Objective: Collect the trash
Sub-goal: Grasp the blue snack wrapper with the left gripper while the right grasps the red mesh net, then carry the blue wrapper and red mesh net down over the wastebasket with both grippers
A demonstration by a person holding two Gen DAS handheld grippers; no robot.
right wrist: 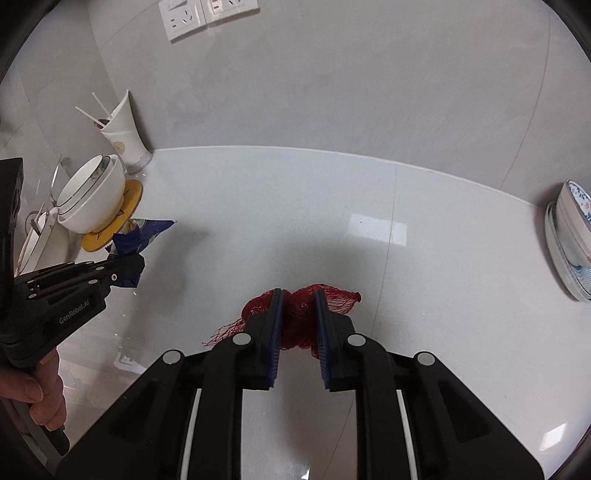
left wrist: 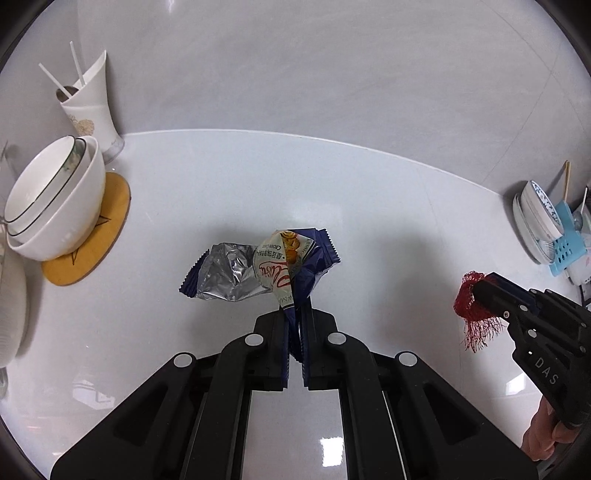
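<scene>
A crumpled blue and silver snack wrapper hangs above the white counter, its blue end pinched in my left gripper, which is shut on it. From the right wrist view the same wrapper sticks out of the left gripper at the left. A bunched red mesh net sits between the blue pads of my right gripper, which is shut on it, with strands trailing to the left. Far right in the left wrist view, the right gripper carries the net clear of the counter.
Stacked white bowls rest on a yellow coaster at the left, beside a white vase with straws. Plates lean at the right, with a blue holder. Wall sockets sit above on the grey wall.
</scene>
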